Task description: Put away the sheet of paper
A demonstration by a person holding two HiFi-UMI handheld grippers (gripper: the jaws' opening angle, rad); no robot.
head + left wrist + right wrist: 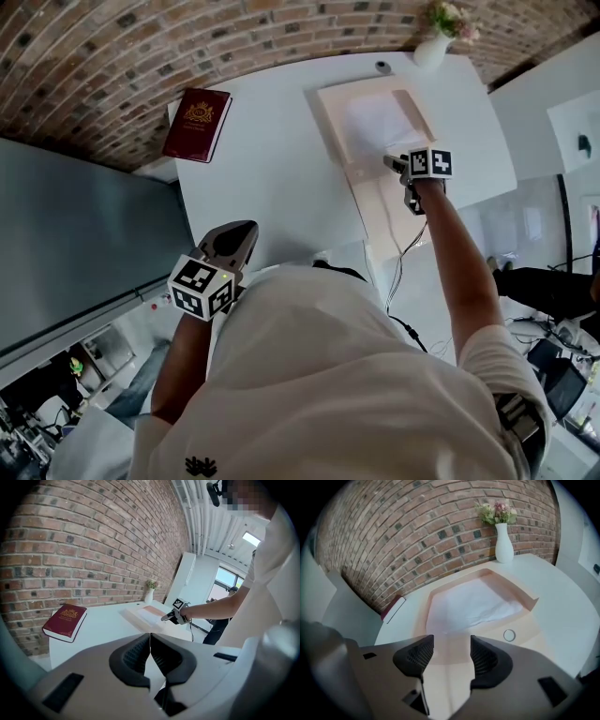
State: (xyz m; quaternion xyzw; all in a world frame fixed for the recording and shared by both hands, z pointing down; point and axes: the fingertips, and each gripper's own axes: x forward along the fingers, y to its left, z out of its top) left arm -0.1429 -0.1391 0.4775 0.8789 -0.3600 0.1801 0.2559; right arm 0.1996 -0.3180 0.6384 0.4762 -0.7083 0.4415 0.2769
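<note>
Left gripper [239,236] is held close to the person's body, well short of the beige folder [370,211] and off to its left. Its own view shows the jaws pressed together along their full length with nothing between them.

Right gripper [392,164] hangs over the folder at about mid-length, at the end of an outstretched arm. Its jaws stand well apart and hold nothing. Only the folder's bare beige surface shows in the gap. A small round ring [509,634] sits on that surface, just right of the jaws.

Folder lies open on the white table [272,178], running lengthwise away from the person. The sheet of paper [380,122] lies flat in the folder's far half, bordered by raised beige edges on its sides. The gripper does not touch it. The near edge of the sheet sits just beyond the open jaws in the right gripper view.

Dark red book [197,124] with a gold emblem lies flat on the table, well to the left of the folder and near the table's far-left corner.

White vase [431,49] with flowers [497,512] stands upright just beyond the folder's far end, slightly to its right. A brick wall [94,56] rises directly behind the table.
</note>
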